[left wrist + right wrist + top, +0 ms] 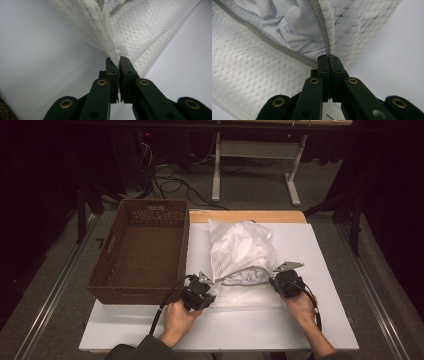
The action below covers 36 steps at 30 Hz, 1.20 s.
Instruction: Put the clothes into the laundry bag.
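A white mesh laundry bag lies on the white table, its zippered mouth toward the person. Pale blue-white cloth shows inside the unzipped mouth. My left gripper is at the bag's near left corner, shut on a pinch of the mesh, which bunches up between the closed jaws. My right gripper is at the near right corner, shut on the bag's edge where the grey zipper ends. Both hands rest low on the table.
A brown woven basket stands on the table left of the bag, close to the left gripper. A wooden strip runs along the far table edge. Cables and a table frame lie on the floor beyond.
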Motion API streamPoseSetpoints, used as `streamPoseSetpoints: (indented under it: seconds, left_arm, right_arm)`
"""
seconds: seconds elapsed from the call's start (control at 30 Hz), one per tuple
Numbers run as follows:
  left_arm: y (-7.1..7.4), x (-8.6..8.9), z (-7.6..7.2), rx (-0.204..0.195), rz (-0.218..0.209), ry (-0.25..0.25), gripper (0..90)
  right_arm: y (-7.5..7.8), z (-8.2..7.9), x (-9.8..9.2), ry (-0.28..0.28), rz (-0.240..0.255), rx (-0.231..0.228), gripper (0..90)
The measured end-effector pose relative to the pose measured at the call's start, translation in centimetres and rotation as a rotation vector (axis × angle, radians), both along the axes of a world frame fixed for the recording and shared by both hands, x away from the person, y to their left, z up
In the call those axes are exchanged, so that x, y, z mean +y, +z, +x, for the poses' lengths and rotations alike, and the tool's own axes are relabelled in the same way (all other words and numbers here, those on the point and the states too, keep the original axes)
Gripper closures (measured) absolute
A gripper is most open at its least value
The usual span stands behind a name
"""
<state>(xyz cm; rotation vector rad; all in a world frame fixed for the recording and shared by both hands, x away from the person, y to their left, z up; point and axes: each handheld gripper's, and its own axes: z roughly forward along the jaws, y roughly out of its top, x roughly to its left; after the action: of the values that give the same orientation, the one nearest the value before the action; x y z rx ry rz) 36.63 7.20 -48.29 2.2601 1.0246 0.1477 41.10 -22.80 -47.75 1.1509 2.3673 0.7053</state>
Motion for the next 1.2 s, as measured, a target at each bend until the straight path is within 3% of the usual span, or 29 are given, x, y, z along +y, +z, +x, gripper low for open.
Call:
streamPoseSetpoints:
  seconds: [0.57, 0.63, 0.73, 0.83, 0.9, 1.0, 1.1, 1.2]
  left_arm:
    - [-0.1, -0.2, -1.0, 0.043, -0.017, -0.021, 87.3]
    - [-0.1, -0.3, -0.9, 0.038, -0.018, -0.014, 82.5]
    - [0.1, -0.5, -0.7, 0.023, -0.014, 0.002, 68.2]
    - [0.4, -0.7, -0.2, 0.006, -0.004, 0.023, 60.7]
    - [0.5, -0.8, 0.2, 0.001, -0.002, 0.025, 59.7]
    - [0.6, -1.1, 0.3, -0.03, -0.017, 0.038, 60.4]
    - [0.8, -1.2, 0.3, -0.057, -0.016, 0.037, 65.3]
    - [0.8, -1.1, 0.5, -0.06, -0.025, 0.035, 74.1]
  right_arm:
    - [1.2, -1.6, -1.5, -0.007, 0.001, -0.014, 90.0]
    - [1.2, -1.6, -1.6, 0.002, 0.002, -0.002, 88.4]
    - [1.3, -1.4, -1.2, 0.008, 0.026, -0.023, 70.8]
    - [1.6, -1.4, -0.5, 0.02, 0.04, -0.055, 66.2]
    - [1.8, -1.4, -0.1, 0.03, 0.031, -0.073, 70.2]
    - [1.8, -1.3, 0.2, 0.043, 0.013, -0.079, 86.9]
    - [2.0, -1.7, 0.1, 0.053, -0.006, -0.07, 89.7]
    - [1.9, -2.3, 0.2, 0.074, -0.026, -0.059, 90.0]
